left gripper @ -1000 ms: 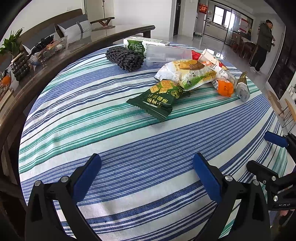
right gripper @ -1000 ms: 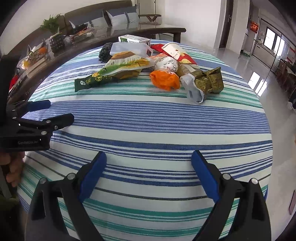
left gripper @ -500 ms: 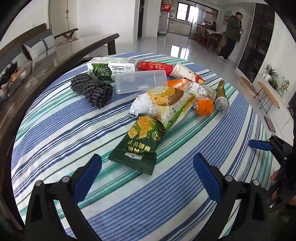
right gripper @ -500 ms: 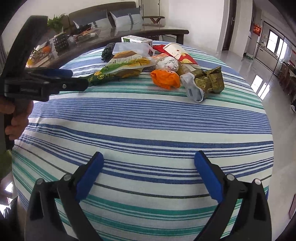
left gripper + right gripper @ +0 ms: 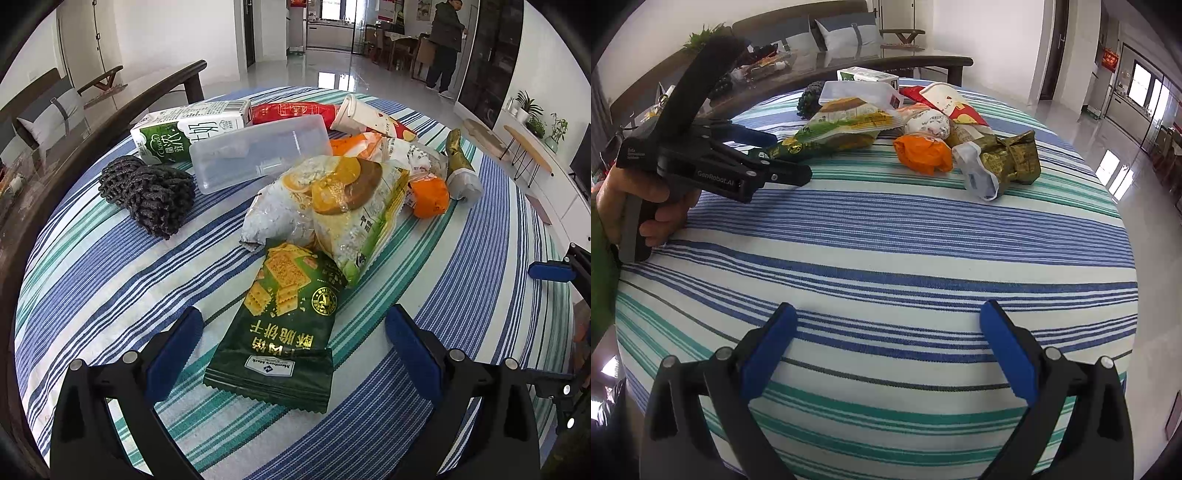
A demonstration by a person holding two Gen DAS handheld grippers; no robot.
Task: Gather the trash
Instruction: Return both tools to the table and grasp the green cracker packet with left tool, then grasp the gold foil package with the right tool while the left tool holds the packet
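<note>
Left gripper (image 5: 291, 328) spread wide, straddling dark green cracker wrapper (image 5: 280, 332) flat on striped tablecloth (image 5: 110, 280). Right gripper (image 5: 886, 325) likewise wide, over bare cloth. Gold foil packet (image 5: 1012, 158) plain only from right view. Clear plastic box (image 5: 258, 155): contents indiscernible.

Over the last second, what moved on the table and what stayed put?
The left gripper moved forward to the trash pile and now straddles the near end of the green cracker packet, jaws open, nothing gripped. The right gripper stayed open, back over bare tablecloth. The pile has not shifted.
</note>
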